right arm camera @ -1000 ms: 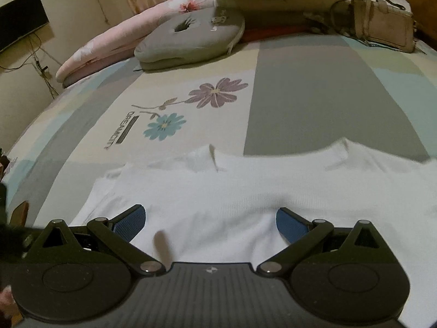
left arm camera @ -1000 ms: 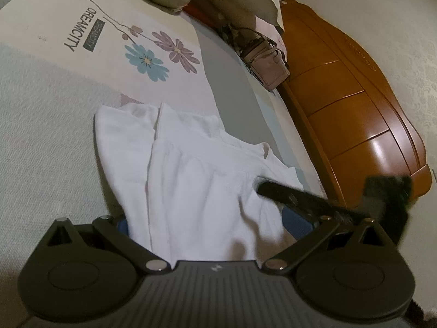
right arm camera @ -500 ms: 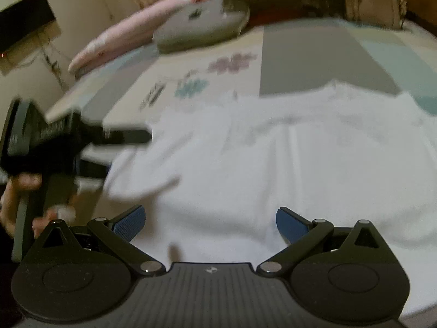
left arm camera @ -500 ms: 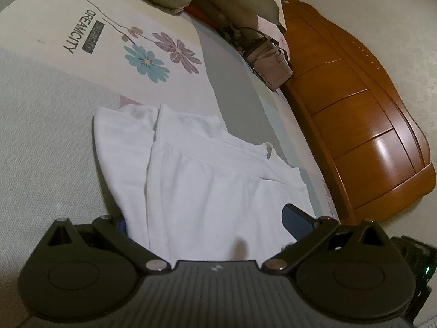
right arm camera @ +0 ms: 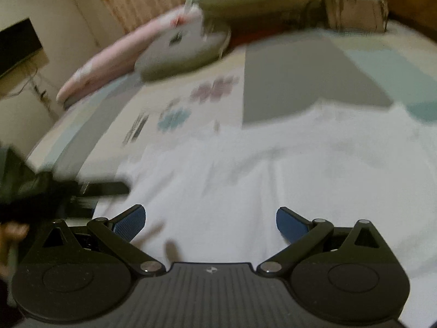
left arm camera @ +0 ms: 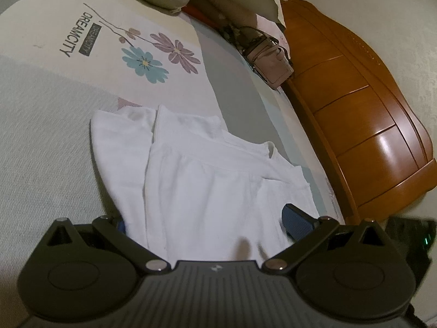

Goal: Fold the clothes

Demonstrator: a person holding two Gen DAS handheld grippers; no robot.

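A white garment [left arm camera: 207, 180] lies spread on the bed [left arm camera: 46, 142], near the near edge of the mattress and just beside the wooden headboard-style panel [left arm camera: 363, 125] on the right in the left wrist view. It is plain white, soft and slightly ribbed. One side is folded over, so that a narrower panel lies on the left and a broader layer overlaps it, with a straight seam or hem running across the far part. A small notch shows at the far right corner of the top layer. Light creases run lengthwise toward the near side.

The left claw [left arm camera: 203, 222] is spread wide, its blue-padded fingertips [left arm camera: 296, 222] set on either side of the near end of the cloth; the left pad is mostly hidden behind the fabric. It pinches nothing.

In the right wrist view, which is blurred, the same white garment [right arm camera: 273, 180] fills the middle of the bed. The right claw [right arm camera: 210, 221] is also spread, both blue pads showing above the cloth, gripping nothing. The other gripper appears as a dark smear at the left edge.

Farther off on the bedspread are printed flowers [left arm camera: 161, 54] and the word DREAMCITY, a grey pillow [right arm camera: 183, 57], a pink pillow [right arm camera: 109, 68] and a tan handbag [left arm camera: 273, 65] at the far right.
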